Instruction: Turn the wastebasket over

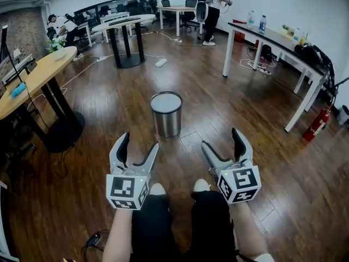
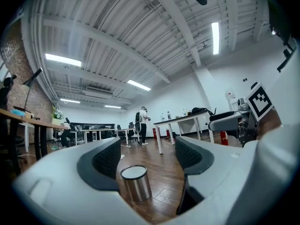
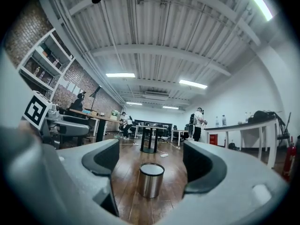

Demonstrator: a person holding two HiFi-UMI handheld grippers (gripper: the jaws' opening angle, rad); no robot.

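A steel cylindrical wastebasket (image 1: 166,115) stands on the wooden floor ahead of me, its top face showing as a pale flat disc with a dark rim. My left gripper (image 1: 140,141) and right gripper (image 1: 220,137) are held low and side by side, short of it, both open and empty. The left gripper view frames the wastebasket (image 2: 135,183) low between the spread jaws of the left gripper (image 2: 147,156), well ahead of them. In the right gripper view the wastebasket (image 3: 151,179) stands centred beyond the right gripper (image 3: 151,161). Neither gripper touches it.
A round wooden table (image 1: 32,75) with a black base stands at the left, another black-legged table (image 1: 125,37) behind. A long white desk (image 1: 283,42) and a fire extinguisher (image 1: 316,124) are at the right. A power strip (image 1: 161,62) lies on the floor. A person (image 1: 212,4) stands far back.
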